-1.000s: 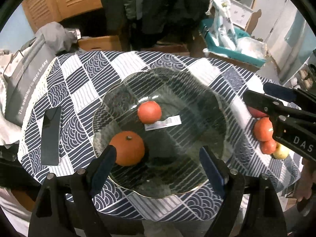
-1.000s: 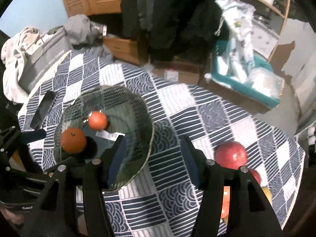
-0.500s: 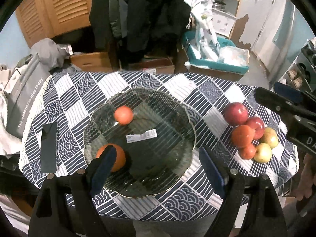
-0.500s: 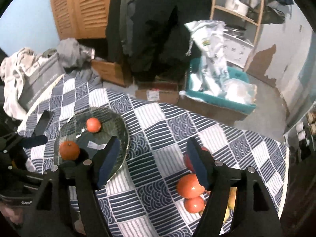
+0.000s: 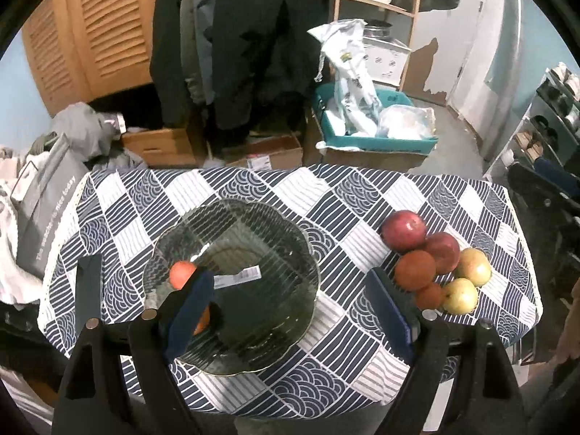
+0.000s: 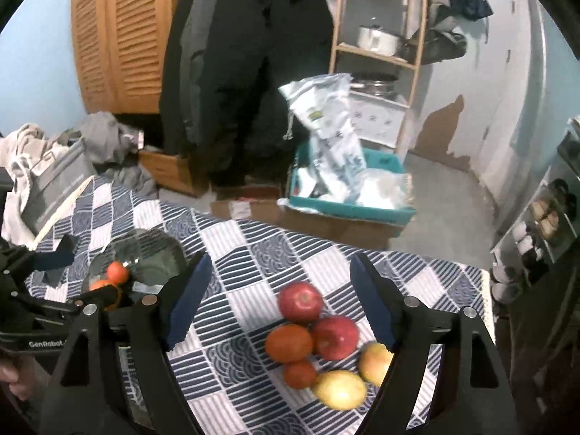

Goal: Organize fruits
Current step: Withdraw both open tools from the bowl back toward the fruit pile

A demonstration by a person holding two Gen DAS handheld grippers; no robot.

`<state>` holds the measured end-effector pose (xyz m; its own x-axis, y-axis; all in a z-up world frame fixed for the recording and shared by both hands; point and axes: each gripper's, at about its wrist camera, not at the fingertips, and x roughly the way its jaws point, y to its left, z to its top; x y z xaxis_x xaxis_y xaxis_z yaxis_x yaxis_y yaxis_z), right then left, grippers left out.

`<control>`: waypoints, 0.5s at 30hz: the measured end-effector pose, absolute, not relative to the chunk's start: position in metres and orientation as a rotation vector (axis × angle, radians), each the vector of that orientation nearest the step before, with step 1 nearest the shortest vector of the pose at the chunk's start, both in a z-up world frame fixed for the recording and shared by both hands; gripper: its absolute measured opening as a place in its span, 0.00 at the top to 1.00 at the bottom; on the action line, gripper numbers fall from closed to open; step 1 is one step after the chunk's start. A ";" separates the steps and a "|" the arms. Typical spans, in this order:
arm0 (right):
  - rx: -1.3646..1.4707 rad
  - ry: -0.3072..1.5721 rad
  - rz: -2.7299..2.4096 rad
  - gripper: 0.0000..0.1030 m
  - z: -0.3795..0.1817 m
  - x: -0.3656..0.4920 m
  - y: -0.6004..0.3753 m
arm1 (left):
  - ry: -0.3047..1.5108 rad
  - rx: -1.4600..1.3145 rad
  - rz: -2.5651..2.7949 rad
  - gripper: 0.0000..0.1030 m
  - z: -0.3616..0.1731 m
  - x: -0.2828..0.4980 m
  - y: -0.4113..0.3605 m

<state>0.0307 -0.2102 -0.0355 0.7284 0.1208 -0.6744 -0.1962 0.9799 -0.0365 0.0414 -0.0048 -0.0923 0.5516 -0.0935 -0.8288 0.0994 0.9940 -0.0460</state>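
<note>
A ribbed glass plate (image 5: 253, 232) sits on the checked tablecloth with a small tangerine (image 5: 180, 272) and an orange (image 5: 203, 320) in it, the orange half hidden by my left finger. My left gripper (image 5: 288, 277) hangs open above the plate's near side and holds nothing. At the table's right end lies a pile of fruit: two red apples (image 6: 300, 301), an orange (image 6: 288, 342), a small tangerine (image 6: 299, 373) and two yellowish apples (image 6: 339, 389). My right gripper (image 6: 280, 262) hovers over this pile, its jaws opening with nothing between them.
A black phone (image 5: 88, 290) lies left of the plate, near the table edge. A grey bag (image 5: 40, 203) leans against the table's left side. Beyond the far edge stand cardboard boxes and a teal crate (image 5: 362, 137) on the floor.
Both grippers rose and drew back, so the table looks smaller. The right gripper swung right from the plate to the fruit pile, and its jaws spread wider.
</note>
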 end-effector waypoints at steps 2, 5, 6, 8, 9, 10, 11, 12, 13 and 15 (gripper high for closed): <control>-0.107 0.722 0.158 0.23 -0.032 0.026 -0.220 | 0.975 0.008 -0.122 0.16 -0.090 0.041 -0.010; -0.101 0.708 0.138 0.23 -0.028 0.020 -0.233 | 0.971 0.005 -0.139 0.16 -0.087 0.041 -0.019; -0.095 0.704 0.130 0.23 -0.026 0.017 -0.238 | 0.968 0.006 -0.143 0.16 -0.086 0.041 -0.021; -0.078 0.688 0.122 0.23 -0.023 0.012 -0.250 | 0.958 0.012 -0.150 0.16 -0.084 0.040 -0.026; -0.073 0.687 0.116 0.23 -0.023 0.010 -0.254 | 0.952 0.017 -0.151 0.16 -0.083 0.040 -0.030; -0.069 0.686 0.110 0.23 -0.023 0.009 -0.258 | 0.950 0.020 -0.154 0.16 -0.082 0.040 -0.033; -0.065 0.687 0.103 0.23 -0.024 0.008 -0.263 | 0.950 0.020 -0.160 0.16 -0.081 0.040 -0.036; -0.065 0.691 0.091 0.23 -0.024 0.007 -0.267 | 0.949 0.019 -0.166 0.16 -0.080 0.040 -0.039; -0.063 0.693 0.083 0.23 -0.025 0.007 -0.271 | 0.947 0.019 -0.171 0.16 -0.079 0.040 -0.041; -0.059 0.693 0.064 0.23 -0.026 0.005 -0.279 | 0.941 0.024 -0.184 0.15 -0.077 0.040 -0.049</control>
<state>0.0049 -0.2793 -0.0259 0.7676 0.0395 -0.6397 -0.0789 0.9963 -0.0332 0.0395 -0.0491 -0.0766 0.5749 -0.1462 -0.8050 0.1675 0.9841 -0.0591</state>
